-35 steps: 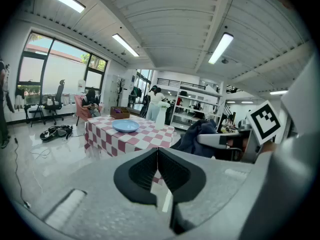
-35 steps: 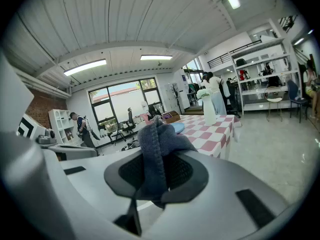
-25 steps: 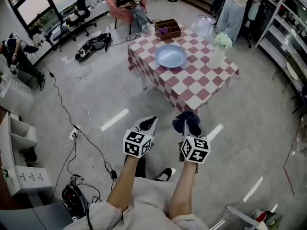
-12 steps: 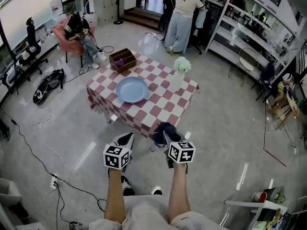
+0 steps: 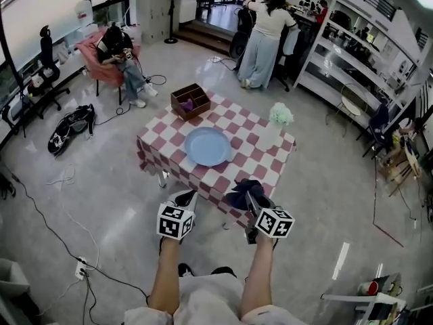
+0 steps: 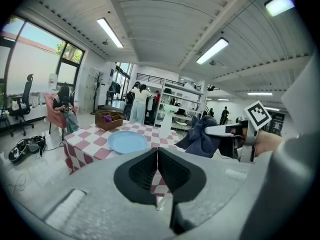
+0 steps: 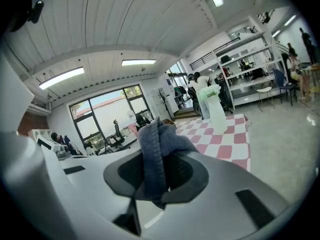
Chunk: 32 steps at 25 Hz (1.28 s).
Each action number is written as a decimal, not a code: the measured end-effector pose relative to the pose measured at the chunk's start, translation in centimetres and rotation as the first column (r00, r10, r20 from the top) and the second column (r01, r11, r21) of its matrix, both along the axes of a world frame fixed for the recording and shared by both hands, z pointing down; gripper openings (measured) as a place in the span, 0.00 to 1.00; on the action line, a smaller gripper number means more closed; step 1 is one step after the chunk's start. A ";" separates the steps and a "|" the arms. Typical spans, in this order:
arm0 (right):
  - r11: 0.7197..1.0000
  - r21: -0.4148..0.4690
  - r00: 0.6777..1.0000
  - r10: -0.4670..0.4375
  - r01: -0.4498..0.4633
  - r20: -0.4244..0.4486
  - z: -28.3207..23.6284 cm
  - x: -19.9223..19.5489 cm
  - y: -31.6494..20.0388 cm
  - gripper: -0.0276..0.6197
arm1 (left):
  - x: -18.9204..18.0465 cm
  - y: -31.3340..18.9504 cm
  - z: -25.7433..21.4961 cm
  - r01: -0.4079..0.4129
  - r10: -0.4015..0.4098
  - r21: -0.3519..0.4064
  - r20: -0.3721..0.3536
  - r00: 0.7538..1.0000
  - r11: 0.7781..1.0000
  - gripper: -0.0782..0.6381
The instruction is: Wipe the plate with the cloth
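Observation:
A pale blue plate point(image 5: 208, 146) lies in the middle of a table with a red-and-white checked cloth point(image 5: 174, 135); the left gripper view shows the plate point(image 6: 128, 142) too. My right gripper point(image 5: 250, 196) is shut on a dark blue cloth point(image 5: 243, 191), which bunches up between its jaws point(image 7: 159, 160) and hangs just short of the table's near edge. My left gripper point(image 5: 184, 199) is shut with nothing in it, jaws pressed together point(image 6: 157, 170), held beside the right one in front of the table.
A brown wooden box point(image 5: 190, 100) stands at the table's far corner, and a white vase of pale flowers point(image 5: 273, 131) at its right side. People stand and sit beyond the table. Cables point(image 5: 54, 232) and a black bag point(image 5: 70, 126) lie on the floor at left. Shelving point(image 5: 352, 66) lines the right.
Both grippers have come closer to the table with the cloth still held; the table and plate sit nearer and more central in the head view than a second ago.

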State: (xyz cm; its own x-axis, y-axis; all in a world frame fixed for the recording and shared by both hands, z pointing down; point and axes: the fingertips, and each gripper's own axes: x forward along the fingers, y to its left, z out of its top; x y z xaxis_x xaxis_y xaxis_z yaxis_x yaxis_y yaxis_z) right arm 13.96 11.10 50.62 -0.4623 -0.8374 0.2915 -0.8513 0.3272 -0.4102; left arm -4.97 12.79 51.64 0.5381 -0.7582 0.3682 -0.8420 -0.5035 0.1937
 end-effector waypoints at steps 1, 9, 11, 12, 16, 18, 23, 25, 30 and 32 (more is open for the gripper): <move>1.000 0.001 0.999 0.008 -0.008 0.033 0.1 -0.7 -0.2 0.19 | 0.0 -0.4 0.3 -0.014 0.014 -0.006 -0.005 1.000 1.000 0.12; 0.998 -0.012 0.998 -0.067 0.066 -0.018 0.3 -5.2 -1.9 0.19 | -0.9 -2.8 0.9 -0.058 0.057 -0.010 -0.053 0.997 0.998 0.12; 0.997 0.000 0.997 -0.071 0.071 -0.033 0.2 -5.4 -2.8 0.19 | -1.3 -3.6 1.8 -0.047 0.045 -0.026 -0.066 0.997 0.999 0.12; 0.997 0.004 0.997 -0.073 0.073 -0.022 0.2 -5.5 -3.6 0.19 | -1.5 -4.0 2.2 -0.048 0.046 -0.032 -0.064 0.997 0.998 0.12; 0.997 0.019 0.996 -0.073 0.072 0.060 0.2 -6.1 -8.1 0.19 | -2.9 -6.7 3.1 -0.040 0.040 -0.039 -0.024 0.999 0.998 0.12; 0.996 0.028 0.993 -0.092 0.090 0.069 0.3 -7.3 -11.0 0.19 | -4.2 -8.9 2.9 -0.021 0.021 -0.038 -0.006 1.000 0.999 0.12; 0.986 0.037 0.985 -0.163 0.161 0.051 0.1 -11.0 -18.2 0.19 | -7.0 -14.8 1.9 -0.005 0.008 -0.033 0.090 0.996 0.999 0.12; 0.979 0.042 0.979 -0.199 0.198 0.040 -0.4 -12.2 -21.3 0.19 | -7.8 -17.5 1.6 0.021 -0.017 -0.032 0.108 0.994 0.999 0.12; 0.958 0.061 0.960 -0.280 0.279 0.008 -1.6 -14.0 -27.7 0.19 | -8.7 -23.2 1.7 0.047 -0.041 -0.046 0.135 0.990 0.998 0.12; 0.953 0.068 0.955 -0.297 0.296 -0.008 -1.8 -14.0 -29.9 0.19 | -8.6 -25.2 1.8 0.052 -0.045 -0.052 0.127 0.991 0.997 0.12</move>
